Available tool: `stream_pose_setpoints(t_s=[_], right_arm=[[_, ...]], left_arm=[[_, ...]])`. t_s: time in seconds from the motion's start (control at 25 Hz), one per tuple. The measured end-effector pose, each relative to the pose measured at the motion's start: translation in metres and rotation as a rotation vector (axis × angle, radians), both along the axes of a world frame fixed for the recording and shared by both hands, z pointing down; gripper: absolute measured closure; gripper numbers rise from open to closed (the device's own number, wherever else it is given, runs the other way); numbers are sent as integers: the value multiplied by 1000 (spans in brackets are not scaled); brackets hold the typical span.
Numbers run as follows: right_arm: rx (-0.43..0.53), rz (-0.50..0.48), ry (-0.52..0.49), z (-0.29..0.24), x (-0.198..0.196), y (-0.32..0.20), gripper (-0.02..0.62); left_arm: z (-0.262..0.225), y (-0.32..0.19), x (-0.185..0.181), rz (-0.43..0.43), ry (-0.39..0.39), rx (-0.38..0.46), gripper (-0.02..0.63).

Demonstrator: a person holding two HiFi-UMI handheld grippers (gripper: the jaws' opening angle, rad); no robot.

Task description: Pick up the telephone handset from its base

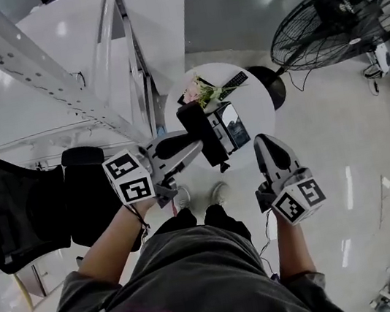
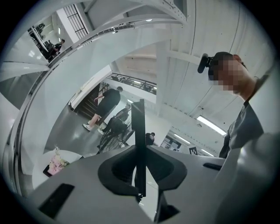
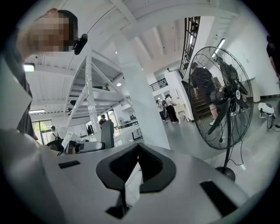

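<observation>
Inventory, largest to smallest. White steel stair frame (image 1: 32,67), crossing the upper left of the head view. Black floor fan (image 1: 330,14) with a wire cage, on the floor beyond the table's right edge. Black mesh office chair (image 1: 19,210), on the floor well left of the table. Round white table (image 1: 255,97), directly ahead of the person. Left gripper (image 1: 192,145), held level above the table's left edge, jaws clamped on the telephone handset (image 1: 203,135). In the left gripper view the handset shows as a thin dark slab (image 2: 139,140) standing edge-on between the jaws, pinched on both sides. Right gripper (image 1: 267,143), over the floor just off the table's near-right edge, tips brought together with nothing between them. The right gripper view shows only a sliver of pale floor behind the jaws. Telephone base (image 1: 231,127), dark with a small screen, on the table between its centre and near edge. The handset is lifted off the base, overlapping its left side as seen from above. Small bouquet (image 1: 206,92), green and pale pink, towards the far-left edge. Dark ridged bar (image 1: 235,79), kind unclear, at the far edge.
</observation>
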State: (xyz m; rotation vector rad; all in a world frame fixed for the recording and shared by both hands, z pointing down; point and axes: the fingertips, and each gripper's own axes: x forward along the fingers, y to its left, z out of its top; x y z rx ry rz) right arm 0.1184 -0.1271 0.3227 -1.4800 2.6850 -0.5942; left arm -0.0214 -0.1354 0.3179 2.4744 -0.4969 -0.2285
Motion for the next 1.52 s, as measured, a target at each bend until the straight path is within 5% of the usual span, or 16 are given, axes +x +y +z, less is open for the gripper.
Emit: stream_pose_setpoints(t_s=[0.96,1.52], right_arm=[[83,-4,31,-42,-19,-3,577],[78,-36,39,-43,-9,-2,577]], left_arm=[[-44,-3,-15,41,6,98,529],[-38,-5,-2,26,5,79,529]])
